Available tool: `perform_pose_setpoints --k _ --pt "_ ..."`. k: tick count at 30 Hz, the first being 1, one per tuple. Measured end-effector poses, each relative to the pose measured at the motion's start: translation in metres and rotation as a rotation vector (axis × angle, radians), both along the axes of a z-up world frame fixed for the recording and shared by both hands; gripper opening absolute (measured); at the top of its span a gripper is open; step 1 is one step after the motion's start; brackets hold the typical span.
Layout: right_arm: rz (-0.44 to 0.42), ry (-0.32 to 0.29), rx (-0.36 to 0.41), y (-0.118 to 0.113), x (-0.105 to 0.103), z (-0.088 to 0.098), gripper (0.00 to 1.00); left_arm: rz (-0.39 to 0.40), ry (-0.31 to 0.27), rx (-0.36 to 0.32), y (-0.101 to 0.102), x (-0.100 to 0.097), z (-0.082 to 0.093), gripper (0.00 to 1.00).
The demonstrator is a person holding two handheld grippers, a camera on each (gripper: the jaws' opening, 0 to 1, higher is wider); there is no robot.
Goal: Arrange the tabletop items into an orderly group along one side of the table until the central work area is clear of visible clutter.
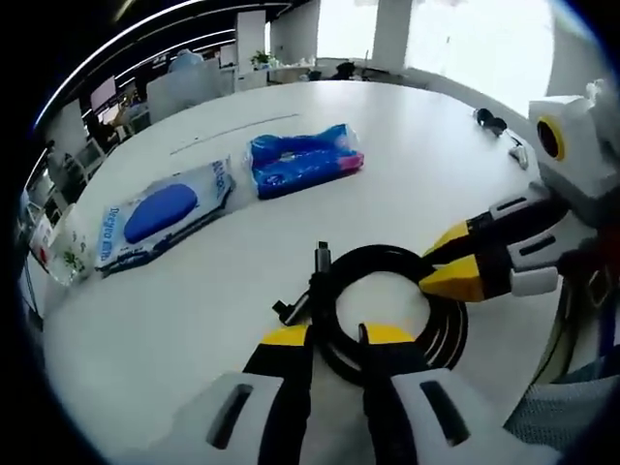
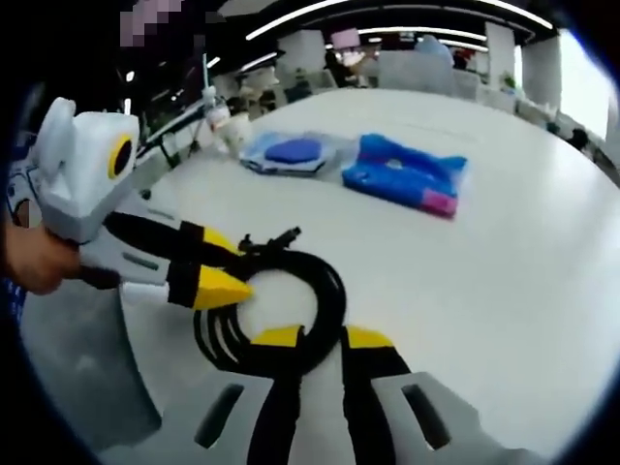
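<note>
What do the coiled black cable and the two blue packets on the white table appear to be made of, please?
Coiled black cable: likely rubber- or plastic-sheathed, smooth with a dull sheen, metal-looking plug. Blue packets: apparently thin plastic film, glossy and crinkled. White table: smooth, faintly reflective, possibly laminate.

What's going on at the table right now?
A person is working a coiled black cable with both handheld grippers. The left gripper is closed on the near side of the coil, and the right gripper pinches another part of the loop. Further back on the white table lie a blue-and-pink packet and a clear pouch with a blue insert, side by side and untouched. Small dark items sit near the far edge.
</note>
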State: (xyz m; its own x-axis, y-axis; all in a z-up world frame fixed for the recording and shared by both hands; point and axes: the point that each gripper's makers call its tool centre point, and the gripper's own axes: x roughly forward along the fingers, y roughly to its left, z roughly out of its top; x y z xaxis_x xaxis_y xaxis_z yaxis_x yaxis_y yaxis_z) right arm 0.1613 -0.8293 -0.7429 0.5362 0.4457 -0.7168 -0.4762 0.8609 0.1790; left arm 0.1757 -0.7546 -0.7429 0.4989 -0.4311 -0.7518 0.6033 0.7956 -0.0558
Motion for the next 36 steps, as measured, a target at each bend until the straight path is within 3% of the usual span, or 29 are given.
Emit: perform_pose_setpoints --k 5,8,9,10,24,36 --pt "-0.002 -0.003 -0.027 0.0 0.001 -0.001 0.09 -0.003 -0.008 0.007 0.001 0.0 0.0 0.14" --pt "0.004 -0.026 -0.049 0.0 0.002 0.001 0.07 0.003 -0.013 0.009 0.002 0.0 0.001 0.13" --pt "0.016 -0.059 -0.069 -0.001 0.006 0.004 0.06 0.008 -0.015 0.002 0.002 0.002 0.001 0.12" --pt "0.019 -0.045 -0.071 -0.001 0.004 0.004 0.06 0.016 -0.016 -0.006 0.003 0.003 0.001 0.11" --pt "-0.043 -0.03 -0.052 -0.003 0.003 0.009 0.04 0.011 -0.002 -0.042 0.004 0.002 0.01 0.09" --pt "-0.058 -0.056 -0.039 0.01 0.009 0.024 0.03 0.024 -0.038 -0.069 0.018 0.008 0.027 0.07"
